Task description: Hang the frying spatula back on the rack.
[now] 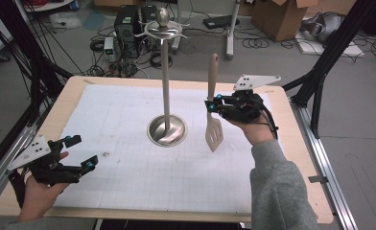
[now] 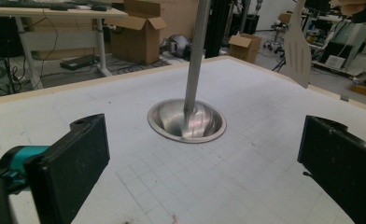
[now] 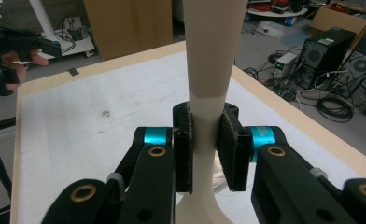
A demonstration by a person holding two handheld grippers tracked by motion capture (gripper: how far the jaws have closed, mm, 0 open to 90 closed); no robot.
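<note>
A beige slotted spatula [image 1: 213,110] hangs upright in the air over the right half of the table, blade down and handle up. My right gripper [image 1: 211,106] is shut on its handle just above the blade; in the right gripper view the pads [image 3: 229,149] press on the handle [image 3: 209,70] from both sides. To its left a metal utensil stand [image 1: 166,76] rises from a round steel base [image 1: 167,130], with small hooks at the top. My left gripper [image 1: 82,153] rests at the near left of the table, jaws wide apart and empty; its fingers [image 2: 73,163] frame the stand base [image 2: 186,121].
A white gridded mat [image 1: 128,158] covers the wooden table [image 1: 301,158]. Beyond the far edge the floor holds computer towers [image 1: 127,24], cables and cardboard boxes [image 1: 282,17]. Black frame posts stand at both sides of the table.
</note>
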